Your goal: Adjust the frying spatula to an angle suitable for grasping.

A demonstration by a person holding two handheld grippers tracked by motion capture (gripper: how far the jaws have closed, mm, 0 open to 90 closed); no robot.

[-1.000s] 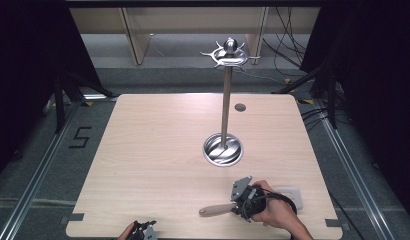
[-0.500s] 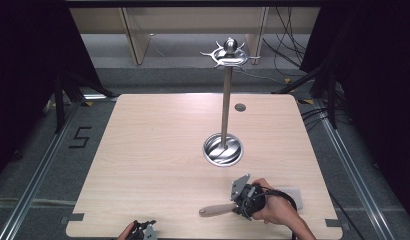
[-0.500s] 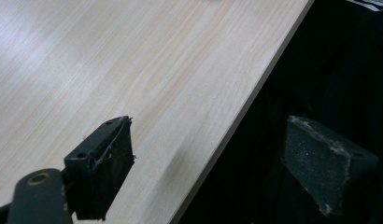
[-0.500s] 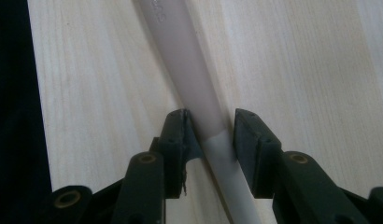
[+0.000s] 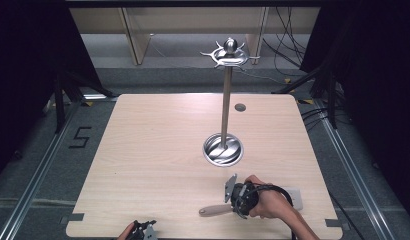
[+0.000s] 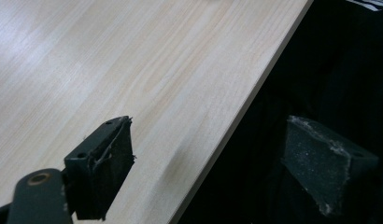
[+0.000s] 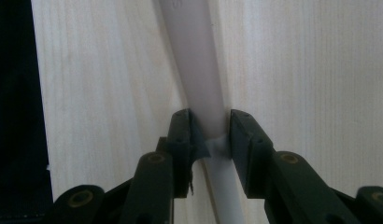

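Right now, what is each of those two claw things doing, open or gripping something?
Left gripper: open, jaws wide apart, holding nothing.
Right gripper: shut on the pale handle of a utensil.

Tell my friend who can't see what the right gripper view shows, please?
The right gripper has its two black jaws shut on a pale handle. The handle stretches away over a light wooden table.

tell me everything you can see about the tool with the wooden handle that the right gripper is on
The tool has a smooth, pale, wood-like handle, rounded at its free end and narrowing toward a white neck. It lies flat near the table's front edge, handle pointing left in the high view. The right gripper is shut on it where handle meets neck. Its working end is hidden.
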